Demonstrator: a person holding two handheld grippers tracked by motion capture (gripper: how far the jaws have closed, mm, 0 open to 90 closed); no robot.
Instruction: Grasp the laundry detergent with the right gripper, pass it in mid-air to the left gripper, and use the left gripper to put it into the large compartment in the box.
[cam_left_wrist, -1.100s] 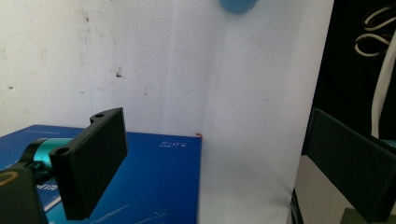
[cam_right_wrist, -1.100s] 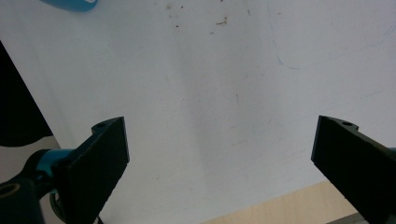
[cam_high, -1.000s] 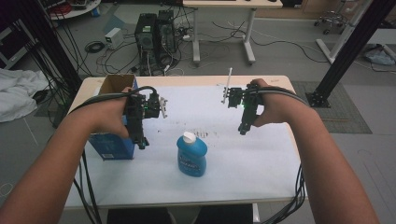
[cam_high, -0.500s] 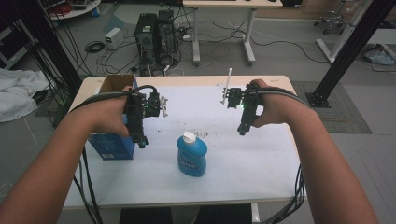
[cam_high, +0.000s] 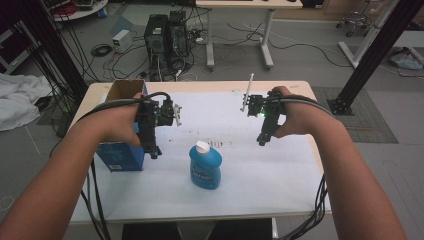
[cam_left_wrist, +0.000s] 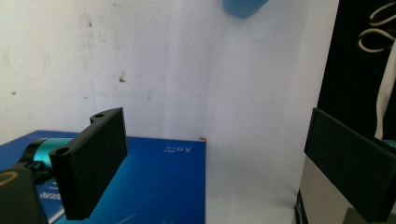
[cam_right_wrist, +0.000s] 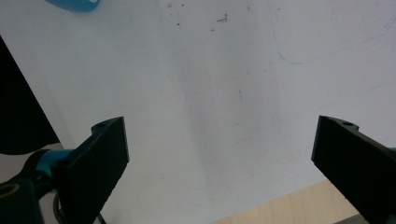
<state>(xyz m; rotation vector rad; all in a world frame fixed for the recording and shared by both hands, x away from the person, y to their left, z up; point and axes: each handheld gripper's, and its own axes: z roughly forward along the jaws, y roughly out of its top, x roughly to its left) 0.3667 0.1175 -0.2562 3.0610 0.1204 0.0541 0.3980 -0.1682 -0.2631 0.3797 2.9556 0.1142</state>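
Observation:
A blue bottle (cam_high: 205, 167) with a white cap stands upright near the middle of the white table (cam_high: 260, 175). A blue box (cam_high: 119, 159) with an open top stands at the table's left. My left gripper (cam_high: 154, 151) hovers beside the box's right edge, pointing down, jaws open and empty. In the left gripper view the left gripper (cam_left_wrist: 215, 140) is over the box (cam_left_wrist: 159, 177), with the bottle (cam_left_wrist: 244, 6) at the top edge. My right gripper (cam_high: 262, 140) hangs over the table's right half, open and empty. The right gripper view shows the right gripper (cam_right_wrist: 219, 135) above bare table, with the bottle (cam_right_wrist: 74, 4) at top left.
Cables trail from both grippers over the table's front edge. Behind the table, computer towers (cam_high: 165, 35) and loose cables lie on the floor. A black frame post (cam_high: 375, 50) stands at the right, and a white cloth (cam_high: 17, 102) lies at the left.

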